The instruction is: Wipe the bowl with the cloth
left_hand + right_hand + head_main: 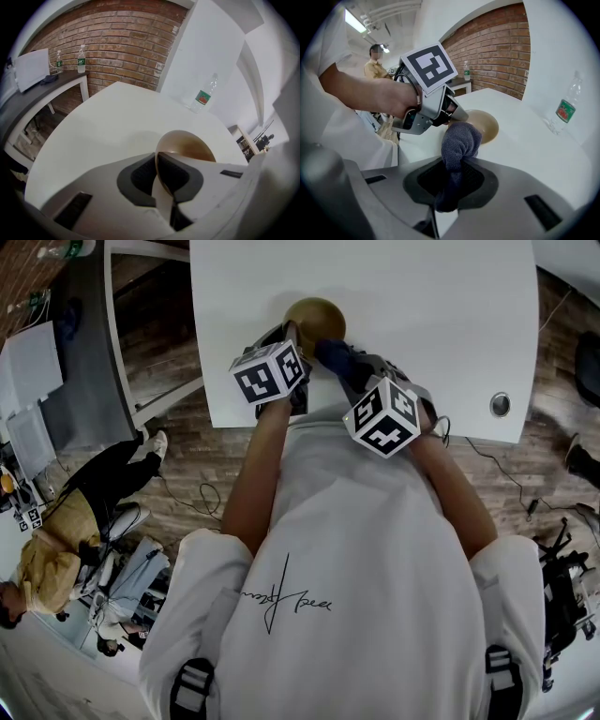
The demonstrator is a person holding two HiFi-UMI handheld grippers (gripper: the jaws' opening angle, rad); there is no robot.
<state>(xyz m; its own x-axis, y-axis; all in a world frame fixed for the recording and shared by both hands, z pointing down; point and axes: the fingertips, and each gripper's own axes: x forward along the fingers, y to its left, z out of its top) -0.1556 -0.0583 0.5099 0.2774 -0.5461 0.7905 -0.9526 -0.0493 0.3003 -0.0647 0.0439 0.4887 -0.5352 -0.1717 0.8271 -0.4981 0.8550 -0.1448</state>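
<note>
- Now our left hand-held gripper (158, 164) is clamped on the brown bowl's (187, 147) rim, tipping it up on the white surface (108, 122).
- Our right hand-held gripper (453, 171) pinches the dark cloth (460, 136), its bunched tip at the bowl's near edge.
- The risk, we'd say, is that hard wiping levers that thin rim out of the grip.

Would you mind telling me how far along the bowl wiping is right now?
Done: the left gripper is clamped on the rim of the brown bowl, and the right gripper is shut on the dark cloth. In hand: the cloth's bunched end is at the bowl's near edge; contact is unclear. Left: seemingly the wiping of the inside, since the cloth is not down in the bowl.
</note>
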